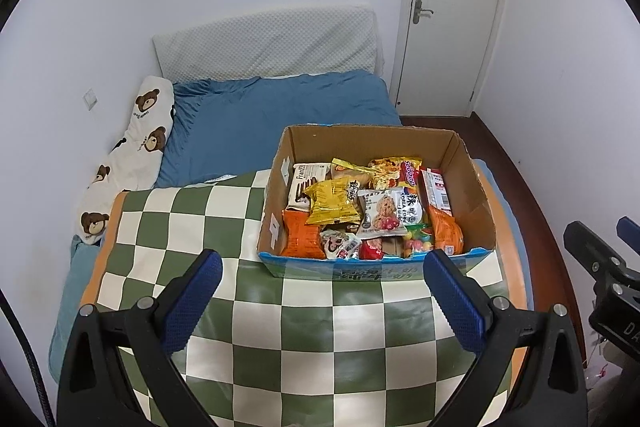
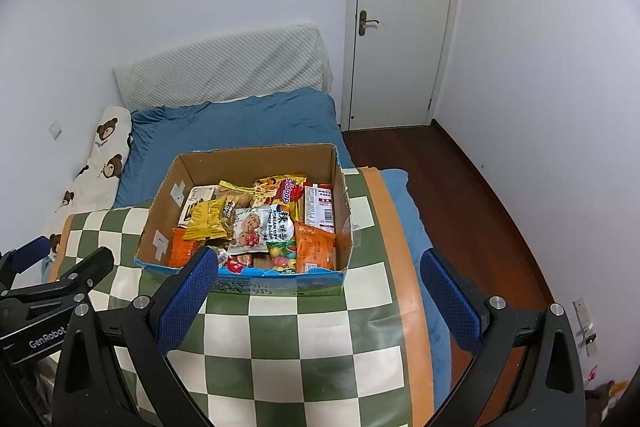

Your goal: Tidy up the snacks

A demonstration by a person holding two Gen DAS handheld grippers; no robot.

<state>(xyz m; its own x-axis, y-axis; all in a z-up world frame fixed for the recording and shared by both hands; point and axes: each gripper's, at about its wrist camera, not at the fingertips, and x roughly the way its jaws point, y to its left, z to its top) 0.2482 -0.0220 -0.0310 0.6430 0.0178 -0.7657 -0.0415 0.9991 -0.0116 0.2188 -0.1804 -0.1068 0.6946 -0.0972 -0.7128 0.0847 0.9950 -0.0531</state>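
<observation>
A blue bed lies behind the checkered desk, which carries a cardboard box heaped with snack packets. The left hand-held gripper and right hand-held gripper hover before the box, both spread wide and holding nothing.

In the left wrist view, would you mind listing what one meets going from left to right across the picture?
Bear-print pillow → blue bedsheet → cardboard box of snacks → the right gripper at the edge.
</observation>
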